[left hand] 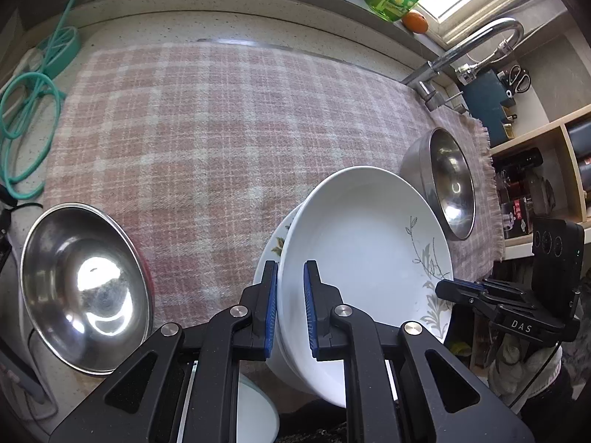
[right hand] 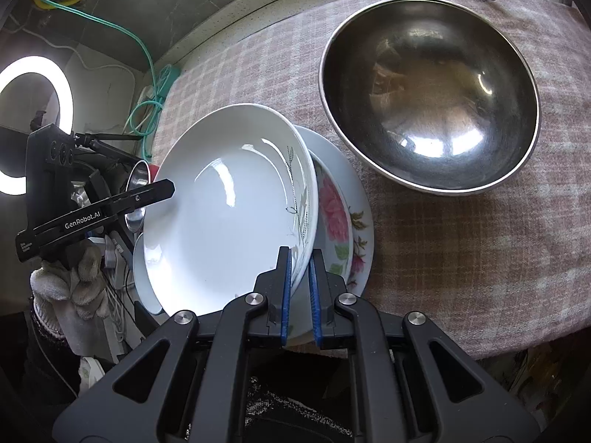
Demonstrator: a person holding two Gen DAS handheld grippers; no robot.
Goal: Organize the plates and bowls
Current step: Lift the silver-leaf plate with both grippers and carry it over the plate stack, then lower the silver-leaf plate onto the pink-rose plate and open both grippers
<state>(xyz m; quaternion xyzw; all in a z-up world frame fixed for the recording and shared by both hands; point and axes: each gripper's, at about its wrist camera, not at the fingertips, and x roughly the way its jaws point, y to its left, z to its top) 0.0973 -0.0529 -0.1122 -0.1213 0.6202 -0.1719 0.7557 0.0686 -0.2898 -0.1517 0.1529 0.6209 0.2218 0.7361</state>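
Crockery | white glazed ceramic deep plate with grey leaf print (left hand: 362, 243) was tilted over flowered plate (right hand: 341, 217) on checked worktop cloth (left hand: 207, 125) | left gripper (left hand: 290, 308) and right gripper (right hand: 300, 289) each nipped opposite rims, jaws nearly closed | judged stiff, slick, breakable: hold rims.

Flowered plate (right hand: 345, 221) mostly hidden under the white dish (right hand: 225, 206); perhaps another plate beneath.

Cloth (left hand: 207, 140) on counter (left hand: 229, 26). Deep plate (left hand: 362, 258) tilted, atop flat plate (right hand: 360, 221), near front edge of cloth. Big bowl (right hand: 428, 92) behind/right of plates, on cloth. 2nd bowl (left hand: 83, 295) left, at cloth edge. Tap (left hand: 476, 44) behind big bowl. Cable (left hand: 26, 118) far left on counter.
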